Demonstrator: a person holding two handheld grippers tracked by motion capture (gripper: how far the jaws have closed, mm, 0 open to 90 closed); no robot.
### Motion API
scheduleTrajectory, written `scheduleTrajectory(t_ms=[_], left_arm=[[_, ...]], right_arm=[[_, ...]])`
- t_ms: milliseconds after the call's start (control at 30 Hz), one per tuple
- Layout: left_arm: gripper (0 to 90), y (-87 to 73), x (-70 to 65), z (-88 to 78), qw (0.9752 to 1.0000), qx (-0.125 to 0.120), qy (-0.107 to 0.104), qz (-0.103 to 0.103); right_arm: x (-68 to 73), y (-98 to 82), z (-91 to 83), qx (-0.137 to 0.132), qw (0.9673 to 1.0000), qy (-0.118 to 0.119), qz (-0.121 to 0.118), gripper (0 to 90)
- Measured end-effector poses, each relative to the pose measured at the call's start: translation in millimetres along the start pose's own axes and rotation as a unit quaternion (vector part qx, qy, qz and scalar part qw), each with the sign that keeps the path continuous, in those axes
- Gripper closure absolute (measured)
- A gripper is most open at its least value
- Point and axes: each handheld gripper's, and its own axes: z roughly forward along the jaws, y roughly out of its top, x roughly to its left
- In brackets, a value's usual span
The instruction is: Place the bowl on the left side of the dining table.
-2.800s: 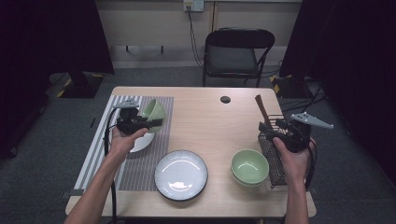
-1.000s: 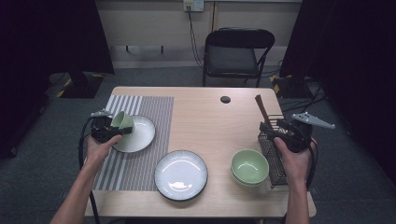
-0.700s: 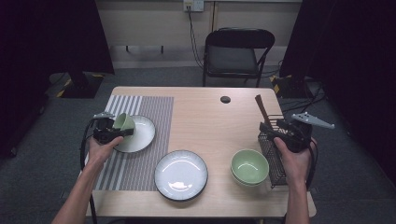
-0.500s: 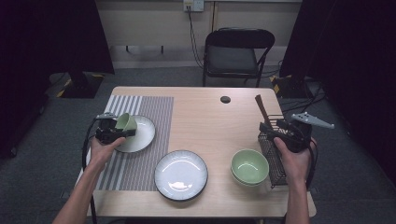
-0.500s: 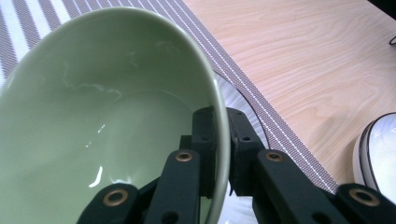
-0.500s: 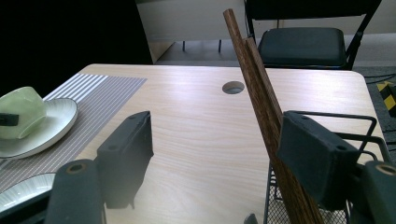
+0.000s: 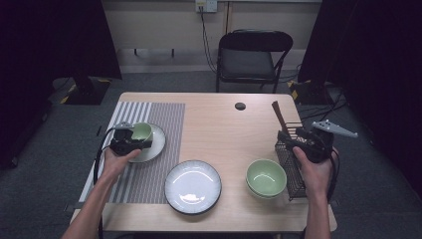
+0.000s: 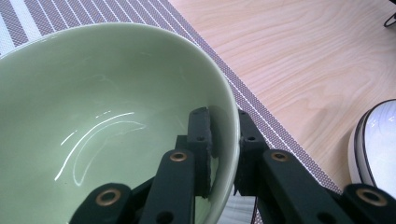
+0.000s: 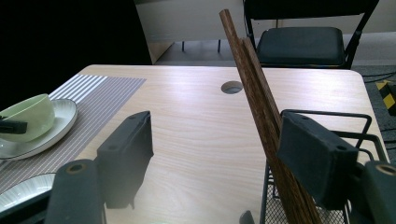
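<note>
A pale green bowl (image 7: 142,131) (image 8: 102,116) sits upright on a small white plate (image 7: 157,142) on the striped mat at the table's left. My left gripper (image 7: 140,141) (image 8: 224,130) straddles the bowl's near rim, one jaw inside and one outside. Its jaws have just been opening, and a thin gap shows beside the inner pad (image 8: 200,140). At the right edge my right gripper (image 7: 291,135) (image 9: 217,128) stands open and wide. Brown chopsticks (image 7: 277,115) (image 9: 252,93) lean between its jaws, untouched. From the right gripper view, the bowl (image 9: 28,116) rests on the plate (image 9: 60,121).
The chopsticks stand in a black wire rack (image 7: 288,164) (image 9: 327,116) at the table's right edge. A second green bowl (image 7: 266,178) sits beside it and a large white plate (image 7: 193,185) at front centre. A grey striped mat (image 7: 149,169) covers the left. A black chair (image 7: 249,55) stands behind.
My left hand has carried the green bowl from the mat's far edge, turned it upright and lowered it onto the small plate. The right hand has stayed still.
</note>
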Motion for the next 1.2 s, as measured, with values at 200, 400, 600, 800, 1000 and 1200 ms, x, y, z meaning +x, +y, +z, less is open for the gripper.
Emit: scheduleTrajectory(t_ms=[200,400,600,800,1000,1200], left_arm=[[78.3,-1.0,-2.9,2.7,1.0,0.006,-0.002,0.006],[76.3,-1.7,-5.8,7.7,0.9998,0.011,-0.014,0.01],[75.4,-1.2,-4.4,4.7,0.9997,0.007,-0.022,0.004],[66.3,-5.1,-2.8,-14.8,0.9998,-0.003,-0.013,0.013],[63.7,-12.0,-0.1,-13.7,0.9996,0.012,-0.015,0.021],[76.5,-9.3,0.1,-2.3,0.999,0.015,-0.036,0.02]], right_arm=[[-0.1,0.1,-0.6,-0.001,1.0,0.0,0.001,25.9],[-0.1,0.0,-0.3,-0.002,1.0,0.001,0.001,25.9],[-0.4,0.2,-1.4,-0.004,1.0,0.0,0.001,25.9],[-0.8,-0.1,-2.5,-0.003,1.0,-0.001,0.003,25.9],[0.6,0.1,-1.6,-0.002,1.0,0.001,0.001,25.9],[0.2,-0.1,-0.8,-0.001,1.0,0.0,0.002,25.9]])
